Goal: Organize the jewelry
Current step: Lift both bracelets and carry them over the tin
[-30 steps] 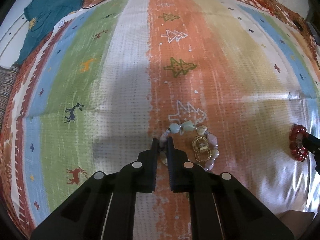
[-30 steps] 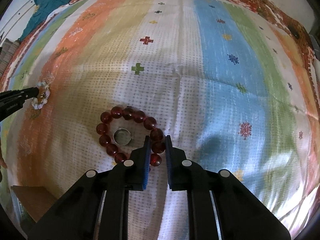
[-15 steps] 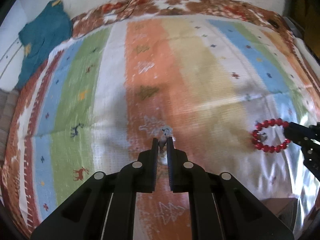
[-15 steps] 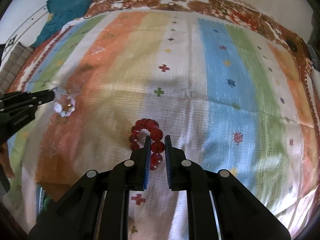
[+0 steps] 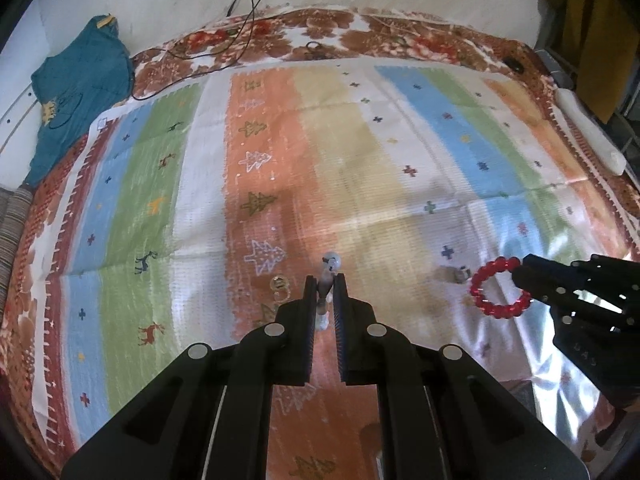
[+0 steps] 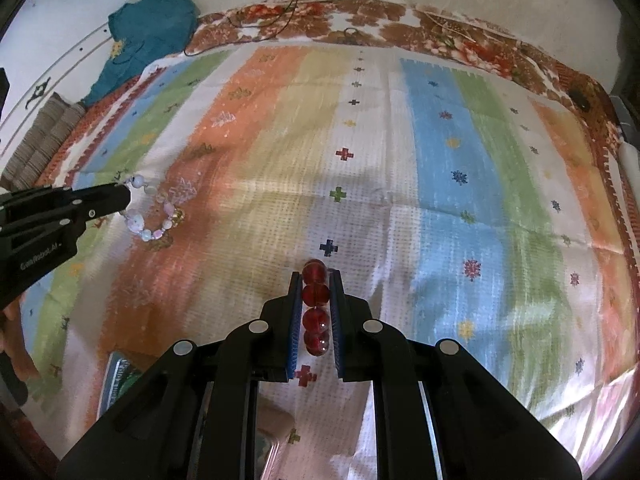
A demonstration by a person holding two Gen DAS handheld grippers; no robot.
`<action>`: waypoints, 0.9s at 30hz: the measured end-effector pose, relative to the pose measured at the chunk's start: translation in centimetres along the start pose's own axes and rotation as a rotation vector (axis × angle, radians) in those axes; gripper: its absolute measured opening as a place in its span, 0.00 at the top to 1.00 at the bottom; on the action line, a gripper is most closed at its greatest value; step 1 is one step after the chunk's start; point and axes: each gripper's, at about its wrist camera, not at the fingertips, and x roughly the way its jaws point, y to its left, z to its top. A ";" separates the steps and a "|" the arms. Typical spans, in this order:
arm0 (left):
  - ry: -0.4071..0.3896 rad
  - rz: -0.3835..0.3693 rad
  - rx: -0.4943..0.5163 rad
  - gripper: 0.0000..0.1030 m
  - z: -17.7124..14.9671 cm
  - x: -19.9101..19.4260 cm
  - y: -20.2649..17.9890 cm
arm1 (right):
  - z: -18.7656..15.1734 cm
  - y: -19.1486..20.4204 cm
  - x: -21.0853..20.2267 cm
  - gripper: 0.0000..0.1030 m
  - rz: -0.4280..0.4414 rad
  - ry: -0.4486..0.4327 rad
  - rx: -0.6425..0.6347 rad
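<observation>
My left gripper (image 5: pixel 324 284) is shut on a pale bead bracelet (image 5: pixel 329 276) and holds it above the striped cloth; the bracelet hangs as a loop in the right wrist view (image 6: pixel 150 216). My right gripper (image 6: pixel 316 280) is shut on a red bead bracelet (image 6: pixel 316 300), which also hangs as a ring in the left wrist view (image 5: pixel 498 288). Gold rings (image 5: pixel 281 286) lie on the orange stripe left of my left gripper. A silver ring (image 5: pixel 460 274) lies on the cloth near the red bracelet.
A striped cloth (image 5: pixel 360 160) covers a bed with a floral sheet (image 5: pixel 360 36). A teal garment (image 5: pixel 76 92) lies at the far left. A cable (image 5: pixel 240 20) runs along the back. A box (image 6: pixel 120 376) sits at the near edge below my right gripper.
Both grippers have lifted their bracelets off the cloth and risen. The gold rings and the silver ring stayed on the cloth.
</observation>
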 end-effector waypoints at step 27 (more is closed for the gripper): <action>-0.133 -0.110 0.072 0.92 -2.9 -8.5 -3.7 | -2.3 1.4 -7.5 0.86 0.079 -0.141 -0.043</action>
